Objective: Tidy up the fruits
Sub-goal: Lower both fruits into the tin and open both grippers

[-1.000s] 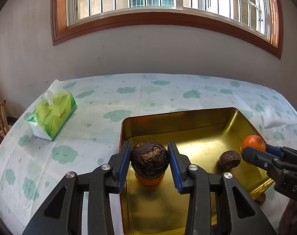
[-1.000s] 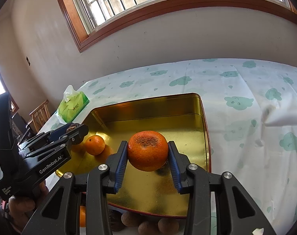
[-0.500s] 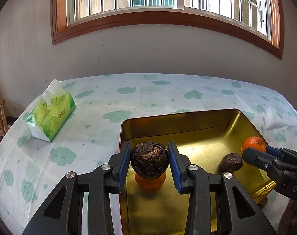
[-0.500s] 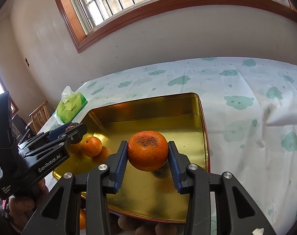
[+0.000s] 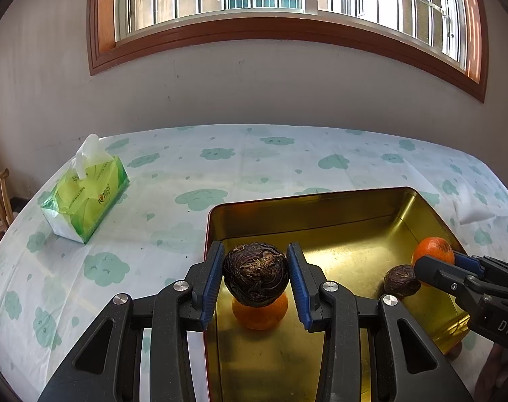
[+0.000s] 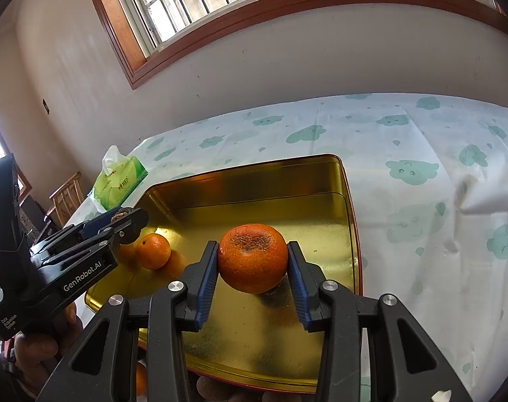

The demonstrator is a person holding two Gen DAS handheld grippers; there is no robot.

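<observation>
My left gripper point(image 5: 255, 268) is shut on a dark wrinkled fruit point(image 5: 255, 278), held just above a small orange point(image 5: 259, 316) that lies in the gold tray point(image 5: 321, 214). My right gripper point(image 6: 253, 263) is shut on a bigger orange point(image 6: 253, 261) over the tray's point(image 6: 349, 221) right half. In the left wrist view that orange point(image 5: 433, 251) and the right gripper point(image 5: 436, 268) sit at the tray's right side, beside a second dark fruit point(image 5: 401, 283). The right wrist view shows the left gripper point(image 6: 126, 216) next to the small orange point(image 6: 152, 250).
A green tissue pack point(image 5: 86, 197) lies on the cloud-patterned tablecloth point(image 5: 254, 167) left of the tray. A wooden chair point(image 6: 66, 191) stands past the table's left end. More fruits point(image 6: 213, 385) peek out below the tray's near edge. A hand point(image 6: 36, 345) holds the left gripper.
My left gripper has drifted slightly with the dark fruit, so more of the small orange under it shows. The right gripper and its orange have kept still.
</observation>
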